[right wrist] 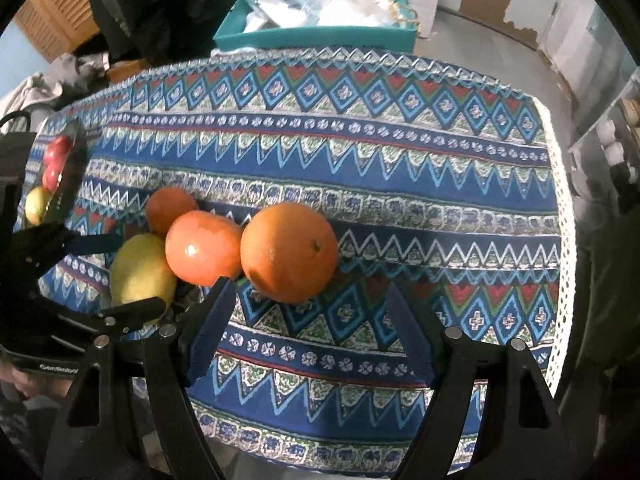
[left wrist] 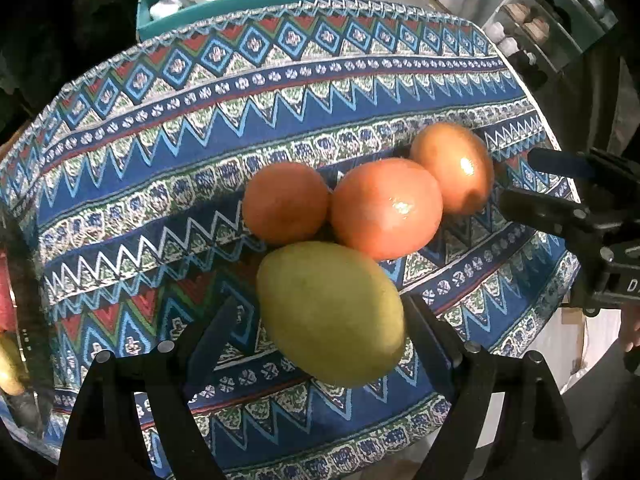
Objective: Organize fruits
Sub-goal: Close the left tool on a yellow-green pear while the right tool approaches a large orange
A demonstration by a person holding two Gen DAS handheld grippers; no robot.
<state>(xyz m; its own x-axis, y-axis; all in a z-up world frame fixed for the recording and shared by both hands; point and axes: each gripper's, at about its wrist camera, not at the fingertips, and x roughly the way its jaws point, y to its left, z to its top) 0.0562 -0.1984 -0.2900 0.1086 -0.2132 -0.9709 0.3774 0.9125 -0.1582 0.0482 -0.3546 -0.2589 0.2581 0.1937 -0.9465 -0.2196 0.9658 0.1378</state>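
Three orange fruits lie in a row on the patterned tablecloth [left wrist: 160, 168]: a small one [left wrist: 285, 201], a middle one [left wrist: 386, 209] and a far one [left wrist: 452, 167]. A yellow-green mango [left wrist: 330, 314] lies in front of them. My left gripper [left wrist: 320, 320] is open, its fingers on either side of the mango. My right gripper [right wrist: 310, 304] is open and empty, just in front of the large orange [right wrist: 289, 252]. The mango [right wrist: 141, 272], middle orange [right wrist: 203, 247] and small orange [right wrist: 170, 209] show to its left.
A dark basket [right wrist: 76, 168] at the table's left edge holds red fruits [right wrist: 56, 160] and a yellow one [right wrist: 37, 204]. A teal tray [right wrist: 316, 36] of plastic bags stands behind the table. A shelf [left wrist: 552, 20] is at the right.
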